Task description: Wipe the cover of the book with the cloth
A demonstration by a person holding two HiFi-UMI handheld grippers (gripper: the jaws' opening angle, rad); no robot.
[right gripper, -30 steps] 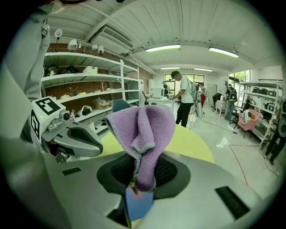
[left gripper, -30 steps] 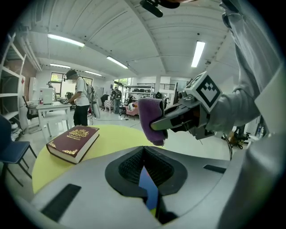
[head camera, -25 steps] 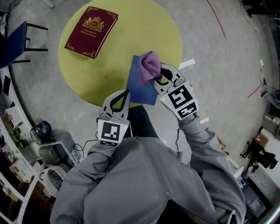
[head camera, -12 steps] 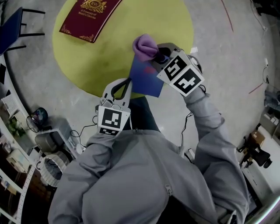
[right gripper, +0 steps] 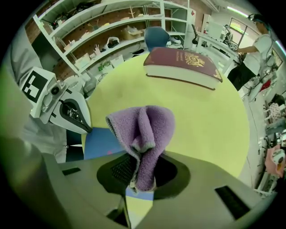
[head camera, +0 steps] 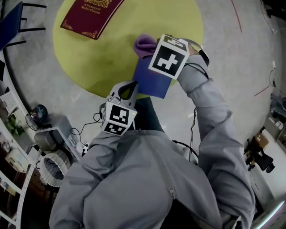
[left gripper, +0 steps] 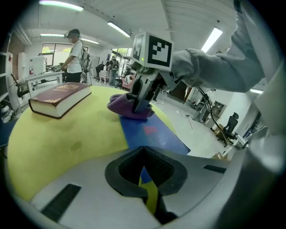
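Observation:
A maroon book (head camera: 91,13) with gold print lies shut at the far left of the round yellow table (head camera: 111,49); it also shows in both gripper views (left gripper: 60,98) (right gripper: 183,65). My right gripper (right gripper: 142,176) is shut on a bunched purple cloth (right gripper: 145,129). In the head view the cloth (head camera: 144,44) sticks out past the marker cube, over the far end of a flat blue sheet (head camera: 154,82). The left gripper view shows the cloth (left gripper: 129,107) resting on the table. My left gripper (head camera: 132,86) hovers at the table's near edge, shut and empty.
The blue sheet (left gripper: 152,134) overhangs the table's near edge. A blue chair (head camera: 11,24) stands left of the table. Shelves and clutter line the left wall, with a wire basket (head camera: 53,167) on the floor. A person (left gripper: 76,56) stands at a bench in the background.
My right gripper has carried the cloth forward over the table and tipped over, so its marker cube now faces up. The left gripper has barely moved.

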